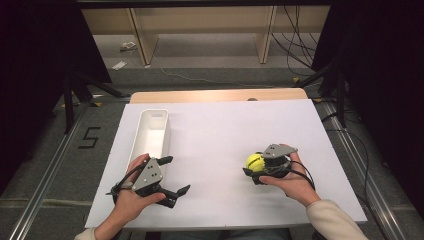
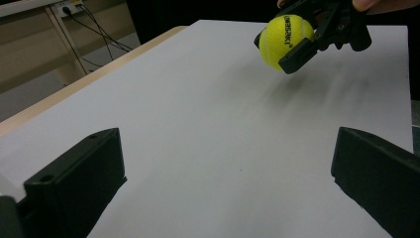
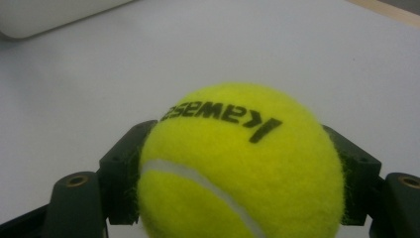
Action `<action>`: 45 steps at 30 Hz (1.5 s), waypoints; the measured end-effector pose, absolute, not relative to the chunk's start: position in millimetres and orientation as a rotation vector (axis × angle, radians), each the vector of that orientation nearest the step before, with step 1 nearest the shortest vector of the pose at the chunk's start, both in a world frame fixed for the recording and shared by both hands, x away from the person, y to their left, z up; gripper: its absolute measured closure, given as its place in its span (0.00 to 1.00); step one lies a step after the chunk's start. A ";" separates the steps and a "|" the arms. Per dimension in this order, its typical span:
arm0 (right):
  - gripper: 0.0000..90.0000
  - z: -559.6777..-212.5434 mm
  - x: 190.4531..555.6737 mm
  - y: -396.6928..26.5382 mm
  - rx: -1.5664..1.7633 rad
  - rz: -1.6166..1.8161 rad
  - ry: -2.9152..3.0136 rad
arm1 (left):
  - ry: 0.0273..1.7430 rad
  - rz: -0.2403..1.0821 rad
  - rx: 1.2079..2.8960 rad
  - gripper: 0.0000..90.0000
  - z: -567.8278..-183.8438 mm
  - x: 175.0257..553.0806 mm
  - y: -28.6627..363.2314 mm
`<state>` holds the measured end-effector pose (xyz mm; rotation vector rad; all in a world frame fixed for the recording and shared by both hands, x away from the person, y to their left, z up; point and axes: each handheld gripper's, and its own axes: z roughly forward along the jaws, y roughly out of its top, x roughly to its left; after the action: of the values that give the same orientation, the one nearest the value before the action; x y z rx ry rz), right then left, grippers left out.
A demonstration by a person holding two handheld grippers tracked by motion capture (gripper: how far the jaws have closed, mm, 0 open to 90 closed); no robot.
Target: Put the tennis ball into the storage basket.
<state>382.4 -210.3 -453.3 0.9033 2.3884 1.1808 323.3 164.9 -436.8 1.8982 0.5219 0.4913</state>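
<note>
Tennis ball point(image 3: 240, 166) sits clamped between the jaws of my right tool point(image 1: 261, 169), pads pressed into its felt on both sides, lifted just off the white table point(image 1: 220, 130) at right; being round it has no long axis, its black lettering facing up. My left tool point(image 1: 172, 175) rests wide open, empty, beside the white bin point(image 1: 152, 131)

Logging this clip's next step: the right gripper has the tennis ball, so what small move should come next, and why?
Probably carry the tennis ball leftward toward the white bin. The right gripper is shut on the ball, which hangs above its shadow on the white table in the left gripper view. The bin stands at the table's left side, and the left gripper waits open beside it.
</note>
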 end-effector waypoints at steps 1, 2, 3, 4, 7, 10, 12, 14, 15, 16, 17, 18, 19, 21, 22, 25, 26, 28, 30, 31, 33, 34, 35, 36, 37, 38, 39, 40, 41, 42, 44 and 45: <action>0.29 -452.8 382.7 -210.3 0.896 1.187 2.384 | 0.522 0.491 1.898 0.00 -436.9 323.3 164.8; 0.29 -452.0 382.6 -210.4 0.897 1.189 2.381 | 0.522 0.491 1.898 0.00 -436.9 323.2 164.7; 0.29 -451.2 382.6 -210.3 0.901 1.195 2.382 | 0.521 0.491 1.898 0.00 -437.0 323.2 164.6; 0.29 -450.7 382.6 -210.3 0.901 1.200 2.376 | 0.522 0.490 1.898 0.00 -437.0 323.2 164.6; 0.29 -449.0 382.4 -210.0 0.900 1.212 2.370 | 0.522 0.491 1.898 0.00 -437.0 323.2 164.6; 0.29 -448.3 382.1 -209.1 0.895 1.221 2.368 | 0.522 0.490 1.899 0.00 -437.1 323.2 164.5; 0.29 -447.8 381.6 -208.0 0.890 1.224 2.368 | 0.522 0.490 1.899 0.00 -437.1 323.3 164.6; 0.29 -446.9 381.0 -206.8 0.886 1.229 2.367 | 0.522 0.491 1.898 0.00 -437.3 323.4 164.6; 0.29 -446.5 381.0 -206.3 0.882 1.230 2.365 | 0.522 0.491 1.899 0.00 -437.2 323.4 164.7; 0.29 -445.8 380.7 -205.6 0.883 1.233 2.363 | 0.522 0.491 1.899 0.00 -437.2 323.4 164.6; 0.29 -445.4 380.5 -204.9 0.885 1.237 2.361 | 0.523 0.491 1.898 0.00 -437.2 323.3 164.5; 0.29 -445.1 380.6 -204.5 0.881 1.241 2.359 | 0.523 0.490 1.898 0.00 -437.3 323.3 164.5; 0.29 -444.8 380.6 -204.3 0.878 1.240 2.360 | 0.523 0.490 1.898 0.00 -437.3 323.3 164.5; 0.29 -444.3 380.6 -203.7 0.878 1.243 2.358 | 0.522 0.489 1.899 0.00 -437.4 323.5 164.5; 0.29 -443.8 380.8 -203.5 0.877 1.246 2.358 | 0.523 0.489 1.899 0.00 -437.5 323.5 164.4; 0.29 -442.3 381.2 -202.3 0.881 1.260 2.351 | 0.521 0.489 1.901 0.00 -437.6 323.4 164.2; 0.29 -442.0 381.5 -202.0 0.879 1.259 2.350 | 0.521 0.488 1.901 0.00 -437.6 323.4 164.1; 0.29 -441.7 382.0 -201.2 0.876 1.262 2.347 | 0.521 0.488 1.901 0.00 -437.6 323.5 164.1; 0.29 -441.1 382.3 -200.3 0.879 1.265 2.347 | 0.521 0.489 1.901 0.00 -437.7 323.6 164.3; 0.29 -440.9 382.6 -200.1 0.876 1.264 2.346 | 0.522 0.489 1.901 0.00 -437.7 323.6 164.3; 0.29 -440.3 383.2 -199.5 0.877 1.269 2.343 | 0.522 0.487 1.901 0.00 -437.7 323.5 164.3; 0.29 -440.0 383.5 -199.2 0.879 1.271 2.343 | 0.521 0.488 1.901 0.00 -437.7 323.5 164.3; 0.29 -439.7 383.7 -198.8 0.881 1.273 2.343 | 0.521 0.489 1.901 0.00 -437.7 323.5 164.3; 0.29 -439.6 384.1 -198.4 0.879 1.275 2.343 | 0.521 0.489 1.900 0.00 -437.6 323.4 164.3; 0.29 -439.5 384.4 -197.8 0.880 1.278 2.340 | 0.522 0.489 1.900 0.00 -437.6 323.5 164.4; 0.29 -439.3 384.8 -197.5 0.877 1.276 2.340 | 0.522 0.489 1.900 0.00 -437.6 323.5 164.4; 0.29 -438.9 384.9 -197.0 0.879 1.277 2.340 | 0.522 0.488 1.899 0.00 -437.6 323.4 164.4; 0.29 -438.6 385.0 -196.4 0.882 1.280 2.340 | 0.522 0.487 1.899 0.00 -437.7 323.5 164.4; 0.29 -438.4 385.4 -196.2 0.877 1.278 2.342 | 0.522 0.489 1.900 0.00 -437.7 323.5 164.5; 0.29 -438.4 385.8 -195.7 0.876 1.278 2.339 | 0.521 0.487 1.900 0.00 -437.6 323.5 164.4; 0.29 -438.2 386.2 -194.8 0.881 1.281 2.337 | 0.521 0.489 1.900 0.00 -437.5 323.4 164.5; 0.29 -438.2 386.5 -194.5 0.878 1.282 2.336 | 0.521 0.489 1.900 0.00 -437.5 323.4 164.5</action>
<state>386.5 -194.5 -438.2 0.8785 2.3360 1.2818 323.4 164.5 -437.5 1.8997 0.5212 0.4892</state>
